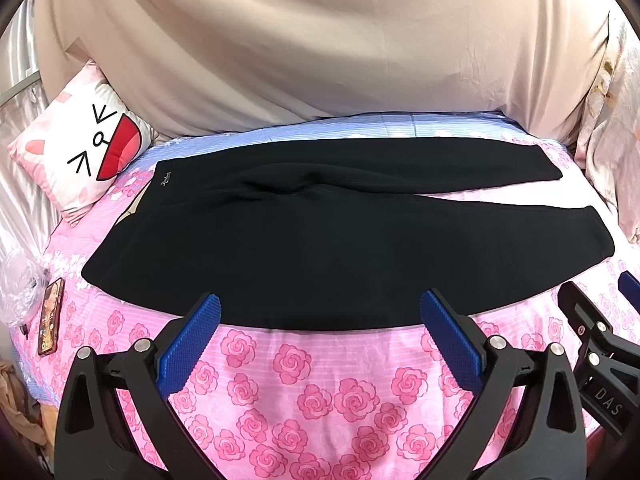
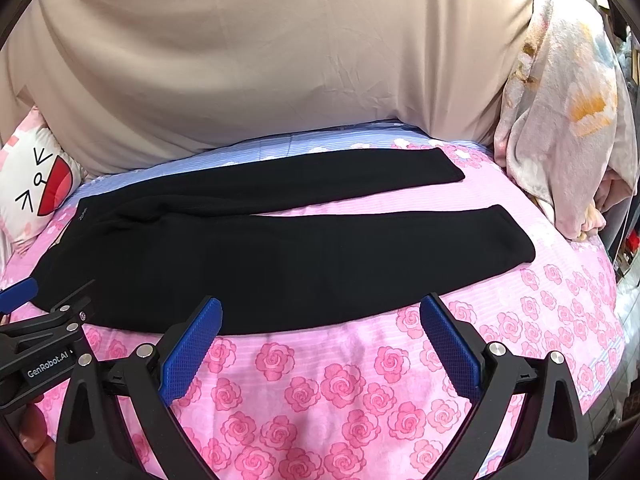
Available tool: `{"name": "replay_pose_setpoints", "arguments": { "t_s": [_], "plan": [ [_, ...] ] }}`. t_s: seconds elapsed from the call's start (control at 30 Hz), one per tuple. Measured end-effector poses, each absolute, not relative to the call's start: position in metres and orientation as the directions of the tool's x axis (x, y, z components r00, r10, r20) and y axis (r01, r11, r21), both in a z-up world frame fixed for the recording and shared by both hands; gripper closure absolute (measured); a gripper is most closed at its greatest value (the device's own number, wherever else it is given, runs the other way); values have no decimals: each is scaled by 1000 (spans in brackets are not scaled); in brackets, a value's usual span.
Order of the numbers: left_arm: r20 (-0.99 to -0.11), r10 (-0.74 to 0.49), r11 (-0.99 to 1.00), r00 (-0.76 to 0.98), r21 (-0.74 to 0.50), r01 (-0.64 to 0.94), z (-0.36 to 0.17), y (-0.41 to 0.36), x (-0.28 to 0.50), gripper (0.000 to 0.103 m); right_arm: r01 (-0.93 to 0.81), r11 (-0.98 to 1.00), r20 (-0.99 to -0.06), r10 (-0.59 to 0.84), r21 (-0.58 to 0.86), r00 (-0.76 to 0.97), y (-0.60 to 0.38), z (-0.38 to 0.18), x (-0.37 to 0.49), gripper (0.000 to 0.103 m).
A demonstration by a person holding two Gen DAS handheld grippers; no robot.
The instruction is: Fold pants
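Pants: black knit pants [image 1: 248, 240] spread flat on pink rose-print bedsheet [image 1: 320, 380], waistband left, legs right, slightly parted
Left tongs [image 1: 320, 308]: blue pads apart, holding nothing, at near pants edge
Right tongs [image 2: 320, 308]: apart, holding nothing
Pillow: white cartoon-face pillow [image 1: 80, 148], far left
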State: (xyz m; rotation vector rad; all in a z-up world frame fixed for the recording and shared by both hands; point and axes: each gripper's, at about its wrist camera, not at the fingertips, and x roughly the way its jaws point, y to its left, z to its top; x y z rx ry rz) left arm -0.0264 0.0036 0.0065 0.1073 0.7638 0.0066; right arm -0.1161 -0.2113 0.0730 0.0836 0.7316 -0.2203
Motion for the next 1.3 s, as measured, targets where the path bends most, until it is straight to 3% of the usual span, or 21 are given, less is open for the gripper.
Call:
{"name": "replay_pose_setpoints", "arguments": {
  "t_s": [1.3],
  "plan": [
    [-725,63,993,686,118,33,-11,-6,-3,5,223,975,-717,-154,2,680,-217,55,-94,5]
  ]
}}
